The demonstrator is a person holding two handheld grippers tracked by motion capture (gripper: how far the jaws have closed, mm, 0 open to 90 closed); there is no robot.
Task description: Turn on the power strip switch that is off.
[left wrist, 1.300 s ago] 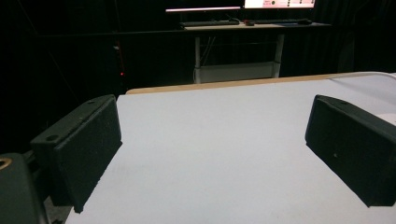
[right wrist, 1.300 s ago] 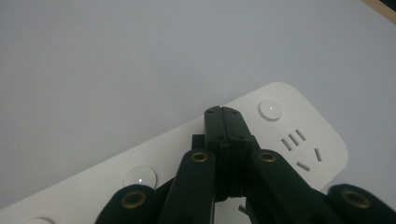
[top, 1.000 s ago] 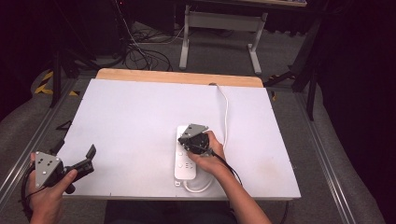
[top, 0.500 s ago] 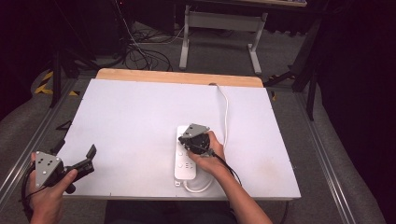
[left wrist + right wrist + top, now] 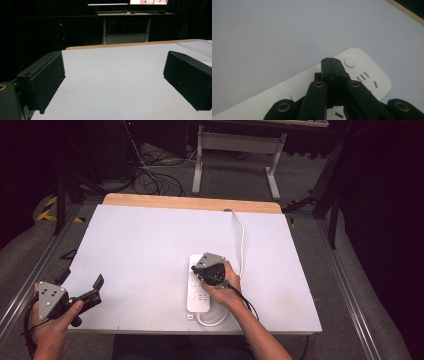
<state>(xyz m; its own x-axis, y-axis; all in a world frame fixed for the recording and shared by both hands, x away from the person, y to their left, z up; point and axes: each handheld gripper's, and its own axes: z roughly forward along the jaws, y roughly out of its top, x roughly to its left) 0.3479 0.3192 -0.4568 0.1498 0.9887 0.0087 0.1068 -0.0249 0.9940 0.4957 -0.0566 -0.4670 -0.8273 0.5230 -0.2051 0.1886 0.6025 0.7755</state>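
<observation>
Two grippers are in our hands. Our right gripper point(image 5: 332, 60) has its jaws pressed together, nothing between them, tips directly over the white power strip point(image 5: 199, 292), just beside its round button point(image 5: 350, 61); whether they touch it we cannot tell. Our left gripper point(image 5: 95, 290) holds its jaws spread wide, only bare white table point(image 5: 112, 82) between them, the strip well off to their right.
</observation>
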